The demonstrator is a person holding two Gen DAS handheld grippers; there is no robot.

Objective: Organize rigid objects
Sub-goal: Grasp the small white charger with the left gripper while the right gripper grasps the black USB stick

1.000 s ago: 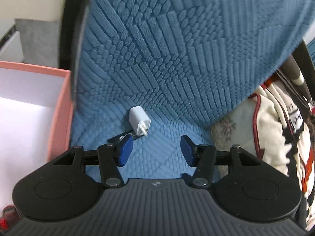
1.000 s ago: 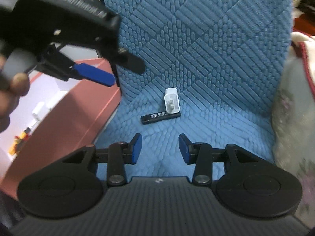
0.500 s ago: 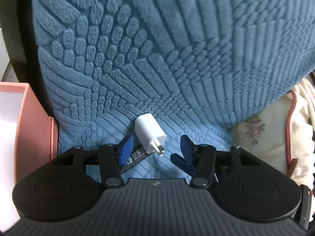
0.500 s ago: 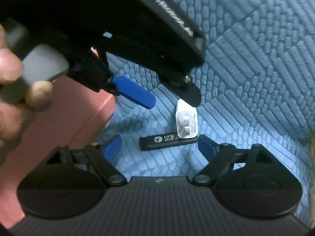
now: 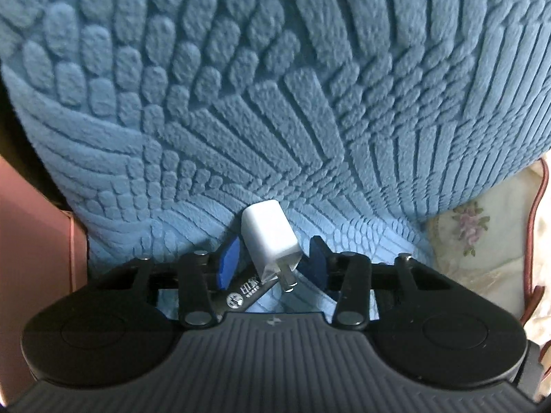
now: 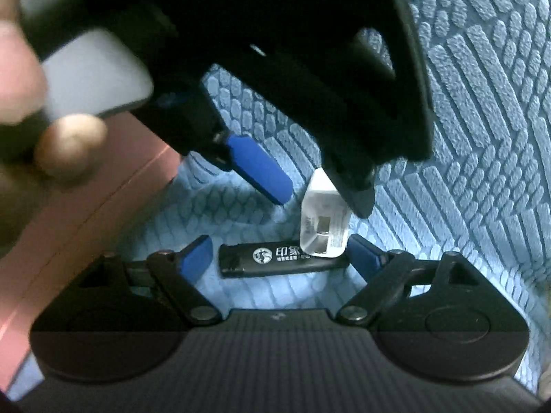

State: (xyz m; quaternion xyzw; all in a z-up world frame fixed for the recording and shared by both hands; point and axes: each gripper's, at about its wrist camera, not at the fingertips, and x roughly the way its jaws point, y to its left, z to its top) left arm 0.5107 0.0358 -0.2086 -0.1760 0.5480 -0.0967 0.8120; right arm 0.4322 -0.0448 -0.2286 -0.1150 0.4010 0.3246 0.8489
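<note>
Charger (image 5: 270,237) and stick (image 6: 275,258) are seen touching on the cushion (image 5: 275,103). Left gripper (image 5: 272,261) is closing around the charger; right gripper (image 6: 279,258) is spread beside the stick. Both are judged light, stiff, slippery; flat sides should be gripped.

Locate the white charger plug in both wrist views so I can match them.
Left wrist: white charger plug low centre, between the left hand-held gripper fingers.
Right wrist: centre-right, its prong end over the black stick.
Shared landmark: black stick beneath it.
</note>
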